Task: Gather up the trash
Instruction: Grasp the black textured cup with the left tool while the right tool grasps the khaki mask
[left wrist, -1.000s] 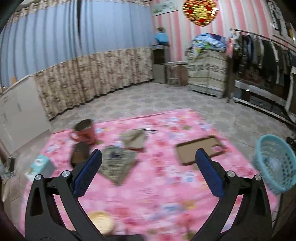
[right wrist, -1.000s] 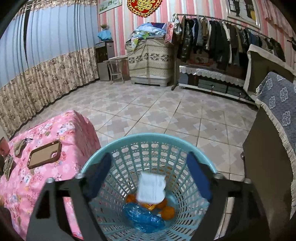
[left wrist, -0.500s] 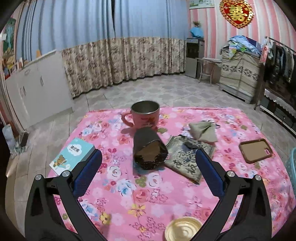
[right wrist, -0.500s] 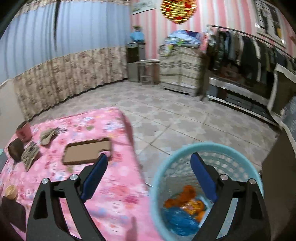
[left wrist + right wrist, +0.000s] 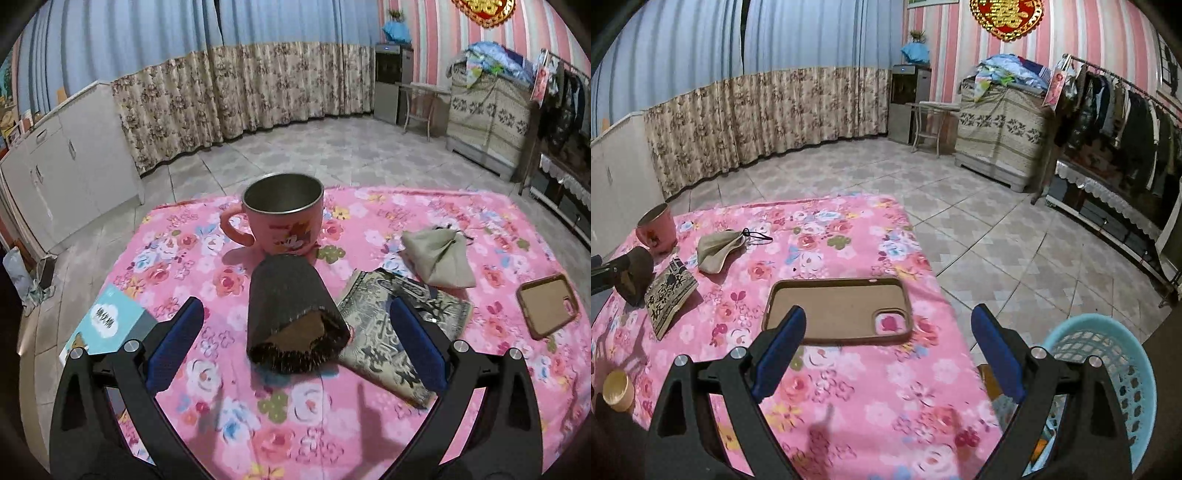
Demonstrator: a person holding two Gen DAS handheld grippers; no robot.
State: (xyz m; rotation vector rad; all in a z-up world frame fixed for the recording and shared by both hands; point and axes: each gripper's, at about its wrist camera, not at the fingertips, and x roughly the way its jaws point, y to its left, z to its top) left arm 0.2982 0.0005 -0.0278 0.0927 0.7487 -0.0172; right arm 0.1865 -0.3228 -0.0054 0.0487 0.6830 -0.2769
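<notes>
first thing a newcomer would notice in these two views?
Probably the pink floral cloth that fills both views. In the left wrist view a dark tube-shaped wrapper lies between the open left gripper, with a pink mug just behind. In the right wrist view a brown phone case lies ahead of the open right gripper, with a blue basket at lower right.

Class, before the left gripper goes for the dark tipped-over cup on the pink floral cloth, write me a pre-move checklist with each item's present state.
1. Left gripper open: ok.
2. Dark tipped-over cup lined up between the left gripper's blue fingers: ok.
3. Pink mug with metal lining apart from the cup: cannot tell, the cup overlaps it.
4. Patterned folded paper clear of the right-hand finger: not ok, the finger overlaps it.
5. Right gripper open and holding nothing: ok.
6. Light blue plastic basket beside the table: ok.
</notes>
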